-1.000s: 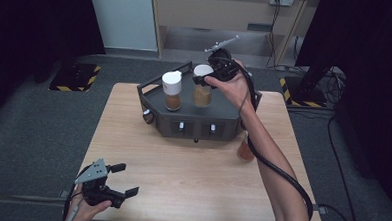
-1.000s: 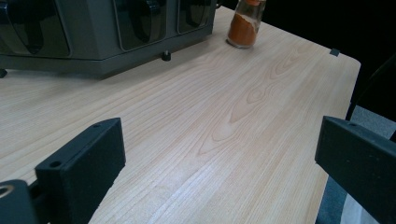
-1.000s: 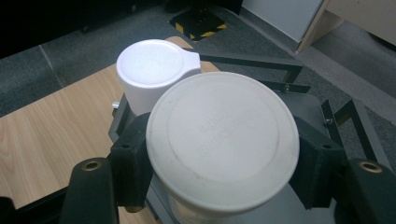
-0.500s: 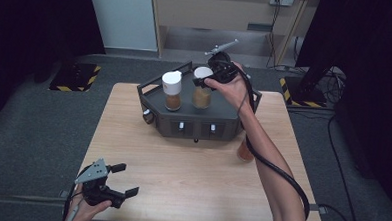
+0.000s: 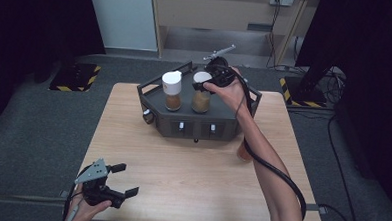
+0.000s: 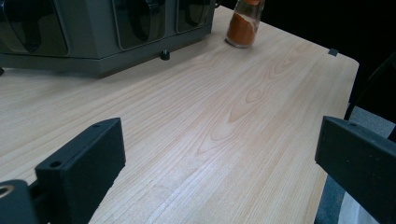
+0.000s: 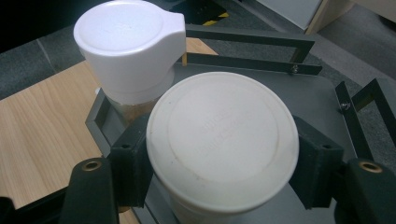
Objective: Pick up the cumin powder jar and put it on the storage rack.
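- Nearest me, at the table's (image 5: pixel 190 190) front left corner, the left gripper (image 5: pixel 115 179) sits low in the person's hand, jaws spread wide with only bare wood between them.
- Farther in, right of centre, an orange spice jar (image 6: pixel 243 25) stands alone on the wood, just in front of the rack's right end.
- Behind it sits the dark rack (image 5: pixel 196 124), across the table's back half.
- On the rack, the right gripper (image 7: pixel 219 156) is clamped on the lid of a jar (image 5: pixel 201 93), one jaw on each side of the white cap.
- Just beside that jar, to its left in the high view, stands a second jar (image 5: pixel 172 91) with a white flip cap.
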{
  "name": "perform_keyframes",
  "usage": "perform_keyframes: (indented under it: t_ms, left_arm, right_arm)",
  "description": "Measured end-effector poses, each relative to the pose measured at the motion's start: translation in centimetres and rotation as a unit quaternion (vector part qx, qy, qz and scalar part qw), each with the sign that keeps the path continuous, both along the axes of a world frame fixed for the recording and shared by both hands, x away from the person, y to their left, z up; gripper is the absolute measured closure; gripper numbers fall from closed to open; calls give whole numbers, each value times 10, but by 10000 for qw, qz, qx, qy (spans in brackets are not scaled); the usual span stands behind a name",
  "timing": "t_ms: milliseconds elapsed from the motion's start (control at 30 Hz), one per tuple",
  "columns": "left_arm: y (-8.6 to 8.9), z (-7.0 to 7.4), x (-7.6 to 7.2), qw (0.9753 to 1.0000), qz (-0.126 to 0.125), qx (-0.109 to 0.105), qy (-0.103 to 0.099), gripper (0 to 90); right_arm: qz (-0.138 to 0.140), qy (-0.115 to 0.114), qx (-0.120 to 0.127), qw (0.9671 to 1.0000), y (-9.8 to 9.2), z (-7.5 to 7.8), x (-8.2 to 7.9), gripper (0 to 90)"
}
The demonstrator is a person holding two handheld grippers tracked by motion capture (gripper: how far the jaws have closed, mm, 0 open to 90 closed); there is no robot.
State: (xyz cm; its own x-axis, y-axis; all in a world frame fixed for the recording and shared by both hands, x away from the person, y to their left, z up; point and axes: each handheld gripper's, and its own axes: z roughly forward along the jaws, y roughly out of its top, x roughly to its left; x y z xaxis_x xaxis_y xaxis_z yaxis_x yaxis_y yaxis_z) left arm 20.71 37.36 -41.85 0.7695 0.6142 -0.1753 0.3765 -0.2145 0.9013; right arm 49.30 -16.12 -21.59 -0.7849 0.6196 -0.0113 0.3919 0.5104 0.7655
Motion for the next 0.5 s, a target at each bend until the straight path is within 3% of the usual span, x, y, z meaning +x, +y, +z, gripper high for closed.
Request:
perform_keyframes:
  t_ms: [500]
  left_arm:
    - [0, 0, 0, 10000, -16, 22, -5, 5]
  right_arm:
    - [-37, 31, 26, 10000, 1, -5, 4, 344]
